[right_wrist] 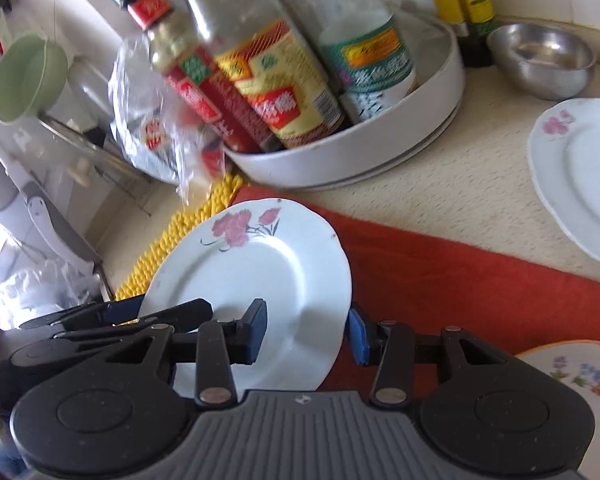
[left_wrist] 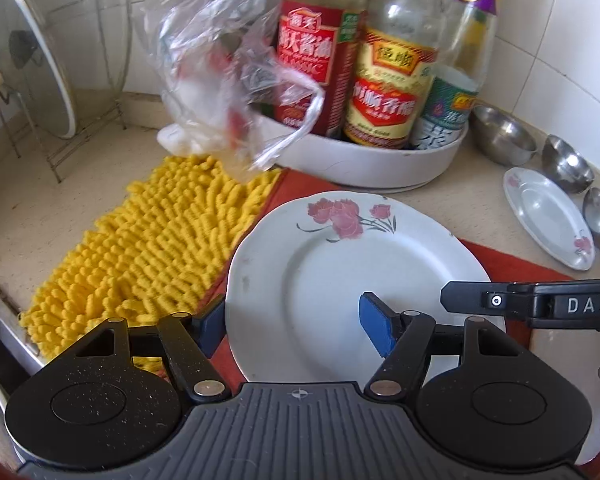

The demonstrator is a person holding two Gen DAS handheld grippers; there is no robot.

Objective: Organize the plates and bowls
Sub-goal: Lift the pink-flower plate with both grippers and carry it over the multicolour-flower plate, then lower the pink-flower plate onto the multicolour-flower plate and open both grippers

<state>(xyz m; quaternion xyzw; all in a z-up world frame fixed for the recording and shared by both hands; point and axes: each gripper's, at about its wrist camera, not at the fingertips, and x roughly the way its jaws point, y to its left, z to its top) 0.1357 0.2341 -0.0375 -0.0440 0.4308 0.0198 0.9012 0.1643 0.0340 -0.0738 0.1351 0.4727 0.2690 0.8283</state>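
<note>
A white plate with red flowers (left_wrist: 340, 264) (right_wrist: 260, 272) lies on a red cloth (left_wrist: 512, 268), its left edge over a yellow mat (left_wrist: 140, 248). My left gripper (left_wrist: 294, 320) is open and straddles the plate's left rim, one pad beside the rim and the other above the plate's well. My right gripper (right_wrist: 308, 332) is open at the plate's right rim, with its left pad over the plate and its right pad just outside the edge. No pad presses on the plate. One of the right gripper's fingers (left_wrist: 500, 300) reaches in over the plate from the right.
A small flowered plate (left_wrist: 548, 220) (right_wrist: 580, 176) and three steel bowls (left_wrist: 502, 136) sit at the right. A white tray (left_wrist: 364, 160) of bottles and a plastic bag (left_wrist: 220, 60) stand behind. A lid rack (left_wrist: 28, 60) is at the far left. An orange-rimmed floral plate (right_wrist: 580, 368) lies near right.
</note>
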